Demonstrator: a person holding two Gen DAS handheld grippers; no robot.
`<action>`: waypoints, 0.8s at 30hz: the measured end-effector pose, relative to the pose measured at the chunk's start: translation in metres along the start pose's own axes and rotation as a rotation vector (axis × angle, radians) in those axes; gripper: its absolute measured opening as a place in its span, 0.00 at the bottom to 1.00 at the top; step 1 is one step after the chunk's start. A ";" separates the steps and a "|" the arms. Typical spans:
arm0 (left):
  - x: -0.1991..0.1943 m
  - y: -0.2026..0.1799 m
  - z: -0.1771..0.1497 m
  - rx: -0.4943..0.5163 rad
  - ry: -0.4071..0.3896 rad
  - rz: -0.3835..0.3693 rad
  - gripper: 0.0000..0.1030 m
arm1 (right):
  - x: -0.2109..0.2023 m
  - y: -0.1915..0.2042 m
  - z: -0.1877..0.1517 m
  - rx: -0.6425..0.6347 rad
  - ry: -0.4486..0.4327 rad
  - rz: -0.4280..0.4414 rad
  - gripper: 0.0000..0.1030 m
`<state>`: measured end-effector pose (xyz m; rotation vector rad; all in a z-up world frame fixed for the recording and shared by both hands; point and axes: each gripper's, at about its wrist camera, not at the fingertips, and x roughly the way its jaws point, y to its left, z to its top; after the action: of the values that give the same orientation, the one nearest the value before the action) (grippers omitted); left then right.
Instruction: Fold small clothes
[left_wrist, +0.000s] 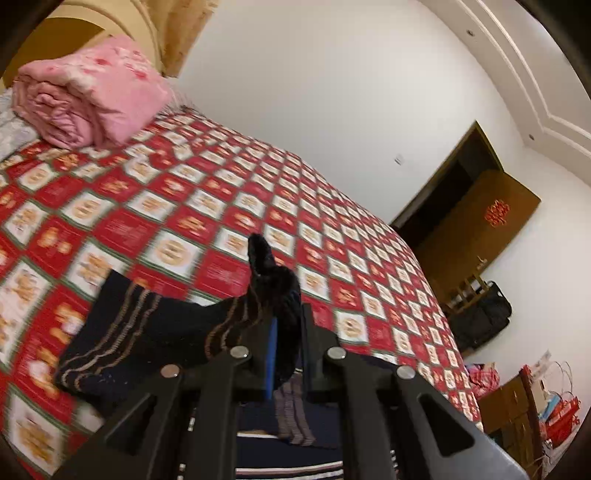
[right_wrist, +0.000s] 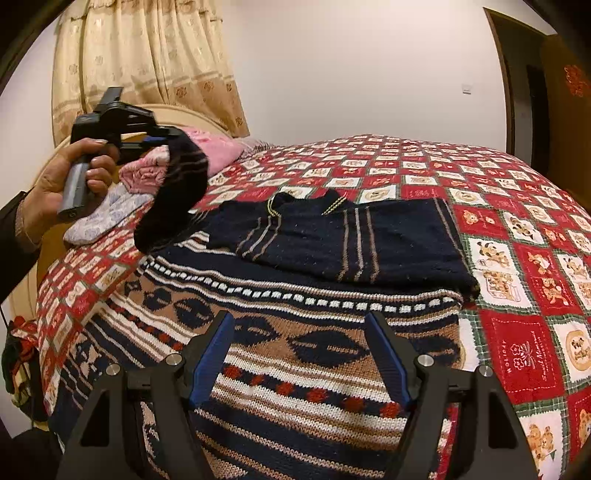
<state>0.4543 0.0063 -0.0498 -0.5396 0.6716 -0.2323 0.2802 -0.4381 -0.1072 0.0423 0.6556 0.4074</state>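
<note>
Left gripper (left_wrist: 286, 325) clenched on dark sleeve (left_wrist: 273, 291), lifted above bed (right_wrist: 517, 258), right gripper (right_wrist: 299, 354) spread wide and bare over patterned sweater (right_wrist: 295, 369), sweater flat on red checked bedspread, other sleeve folded across chest, pink quilt (left_wrist: 92, 96) near headboard

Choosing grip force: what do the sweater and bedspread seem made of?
Sweater: looks knitted, probably wool or acrylic yarn, matte; individual stitches and fuzzy sleeve show in left gripper. Bedspread: seems printed woven cotton, flat, with stitched quilting lines.
</note>
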 end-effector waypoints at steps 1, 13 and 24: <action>0.008 -0.012 -0.006 0.004 0.014 -0.008 0.11 | -0.001 -0.001 0.000 0.009 -0.003 0.009 0.72; 0.086 -0.080 -0.079 0.037 0.171 -0.047 0.10 | -0.003 -0.014 0.001 0.069 -0.025 0.026 0.72; 0.126 -0.101 -0.115 0.091 0.318 -0.051 0.15 | 0.006 -0.036 -0.004 0.158 -0.003 0.007 0.72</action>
<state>0.4731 -0.1706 -0.1364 -0.4361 0.9510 -0.4001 0.2953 -0.4688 -0.1197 0.1948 0.6836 0.3612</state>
